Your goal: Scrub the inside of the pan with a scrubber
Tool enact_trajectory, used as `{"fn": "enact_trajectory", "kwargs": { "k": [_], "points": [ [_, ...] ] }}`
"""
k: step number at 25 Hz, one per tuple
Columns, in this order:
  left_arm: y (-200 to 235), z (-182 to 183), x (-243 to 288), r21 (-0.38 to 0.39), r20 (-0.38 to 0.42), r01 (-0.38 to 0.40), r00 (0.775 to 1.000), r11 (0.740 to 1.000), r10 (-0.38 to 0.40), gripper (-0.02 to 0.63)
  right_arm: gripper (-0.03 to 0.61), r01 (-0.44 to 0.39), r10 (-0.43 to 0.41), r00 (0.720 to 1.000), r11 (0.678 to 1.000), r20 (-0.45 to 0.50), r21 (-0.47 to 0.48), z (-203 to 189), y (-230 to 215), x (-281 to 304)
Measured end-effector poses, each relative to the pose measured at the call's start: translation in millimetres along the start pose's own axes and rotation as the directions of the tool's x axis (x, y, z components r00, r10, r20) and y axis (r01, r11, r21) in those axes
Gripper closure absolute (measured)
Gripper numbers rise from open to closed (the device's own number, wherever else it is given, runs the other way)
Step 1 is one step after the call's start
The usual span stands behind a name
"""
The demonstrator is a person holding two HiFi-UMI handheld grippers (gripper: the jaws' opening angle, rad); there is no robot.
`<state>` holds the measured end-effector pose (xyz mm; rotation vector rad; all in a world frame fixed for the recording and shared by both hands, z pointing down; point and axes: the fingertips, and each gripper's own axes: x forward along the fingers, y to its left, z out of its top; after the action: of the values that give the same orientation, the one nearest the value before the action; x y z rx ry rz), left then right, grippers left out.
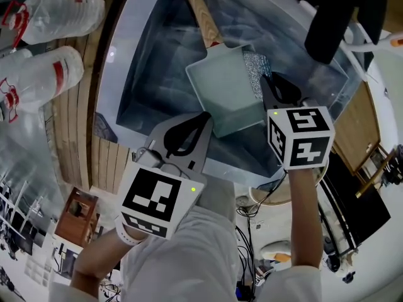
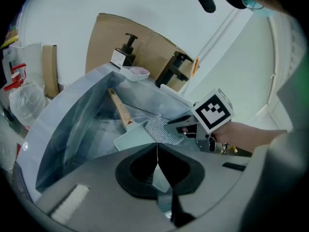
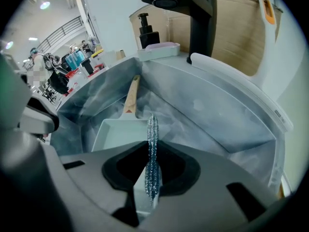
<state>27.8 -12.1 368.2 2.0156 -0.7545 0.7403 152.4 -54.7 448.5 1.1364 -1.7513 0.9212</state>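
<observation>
A pale green rectangular pan [image 1: 223, 87] with a wooden handle [image 1: 201, 14] lies in the steel sink [image 1: 141, 61]. My left gripper [image 1: 206, 114] is shut at the pan's near-left rim, which runs into its jaws as a thin pale line in the left gripper view, where the left gripper [image 2: 157, 150] points at the pan [image 2: 135, 137]. My right gripper [image 1: 267, 82] is shut on a silver mesh scrubber [image 1: 257, 73], held upright over the pan's right rim. In the right gripper view the scrubber [image 3: 152, 139] stands edge-on between the jaws of the right gripper [image 3: 152, 153], beside the pan [image 3: 118, 132].
A black faucet [image 3: 195, 13] rises behind the sink, with a pump bottle [image 3: 146, 30] and a soap dish [image 3: 159, 50] at the back rim. Large plastic bottles [image 1: 56, 8] lie on the wooden counter [image 1: 69, 128] to the left.
</observation>
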Motion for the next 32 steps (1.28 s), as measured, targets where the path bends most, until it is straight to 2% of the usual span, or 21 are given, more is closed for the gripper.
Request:
{"fn": "enact_trajectory", "kwargs": {
  "k": [5, 13, 17, 23, 27, 29, 32],
  "points": [
    [0, -3, 1, -0.014, -0.011, -0.002, 1.000, 1.000, 0.001, 0.607, 0.528, 0.018, -0.018, 1.000, 0.999, 0.003, -0.028, 10, 1, 4],
    [3, -3, -2, -0.025, -0.002, 0.000, 1.000, 1.000, 0.000, 0.609, 0.528, 0.094, -0.094, 0.991, 0.996, -0.090, -0.014, -31, 1, -12],
    [2, -2, -3, -0.025, 0.002, 0.001, 1.000, 1.000, -0.001, 0.607, 0.528, 0.122, -0.122, 0.989, 0.992, -0.087, -0.005, -32, 1, -10],
    [6, -1, -6, -0.023, 0.001, -0.004, 1.000, 1.000, 0.004, 0.607, 0.528, 0.113, -0.113, 0.993, 0.994, -0.025, 0.001, 4, -1, 3],
    [8, -3, -7, -0.027, 0.001, -0.005, 1.000, 1.000, 0.005, 0.607, 0.528, 0.109, -0.110, 0.994, 0.994, -0.014, -0.017, 13, 1, 7],
    [8, -4, -7, -0.028, 0.001, -0.003, 1.000, 1.000, 0.003, 0.607, 0.528, 0.101, -0.102, 0.995, 0.994, -0.014, -0.045, 13, 3, 7],
    [7, -4, -8, -0.030, 0.001, 0.000, 1.000, 1.000, 0.000, 0.608, 0.529, 0.057, -0.059, 0.998, 0.989, -0.011, -0.135, 14, 10, 8]
  ]
}}
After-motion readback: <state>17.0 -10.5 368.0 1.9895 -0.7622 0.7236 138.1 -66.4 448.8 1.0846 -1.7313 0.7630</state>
